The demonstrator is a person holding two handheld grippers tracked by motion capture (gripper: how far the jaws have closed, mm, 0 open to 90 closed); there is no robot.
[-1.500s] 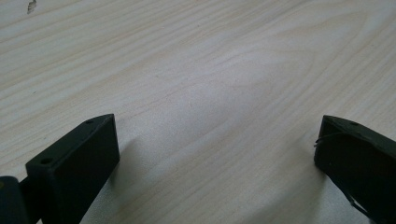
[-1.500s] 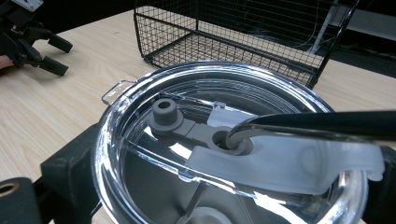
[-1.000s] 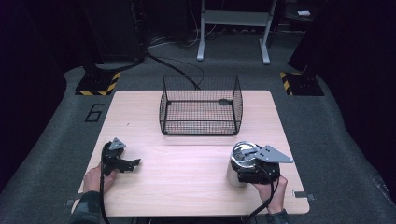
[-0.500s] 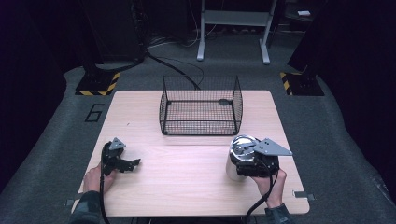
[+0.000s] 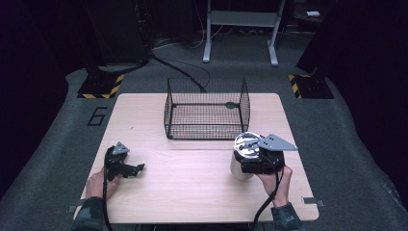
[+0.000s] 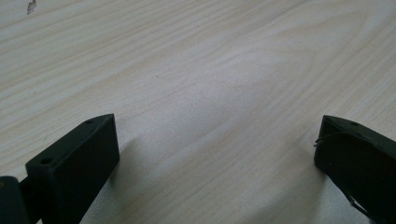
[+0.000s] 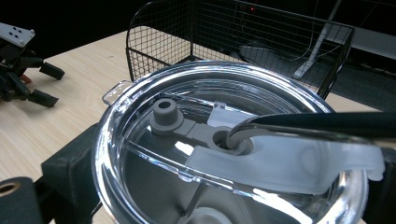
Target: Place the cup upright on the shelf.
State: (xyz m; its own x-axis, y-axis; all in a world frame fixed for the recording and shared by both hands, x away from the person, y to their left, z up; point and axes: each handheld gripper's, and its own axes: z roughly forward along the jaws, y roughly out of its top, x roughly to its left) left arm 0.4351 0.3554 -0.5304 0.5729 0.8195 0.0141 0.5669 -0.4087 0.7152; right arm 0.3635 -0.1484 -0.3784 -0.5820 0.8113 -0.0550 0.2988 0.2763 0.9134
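High view: we see a pale wooden counter (image 5: 192, 187) with a black wire basket (image 5: 207, 109) standing at its far middle. Our right tool (image 5: 251, 162) sits near the counter's right front, clasped around a steel cup (image 5: 241, 166) with a clear lid (image 5: 247, 143); the cup stands upright on the counter, in front of the basket's right corner and apart from it. Our right hand (image 5: 276, 182) holds that tool from behind, its cable trailing toward the front edge. Our left tool (image 5: 138, 169) lies low at the left front, well apart from the cup, with our left hand (image 5: 100, 182) on it and its jaws spread and pointing right. Left gripper view: we look down on bare counter (image 6: 201, 84); the left tool (image 6: 215, 154) is released, its two black jaws wide apart with only wood grain between them. Right gripper view: the lid (image 7: 154, 154) sits close before the camera, with a grey stopper (image 7: 166, 112) on a strap and a metal straw (image 7: 317, 125) entering the lid's hole. One black jaw presses against the cup's left side, so we read the right tool as grasping the cup. Behind the lid stands the basket (image 7: 159, 42), and the left tool (image 7: 49, 84) shows far off at the left on the counter (image 7: 70, 102).
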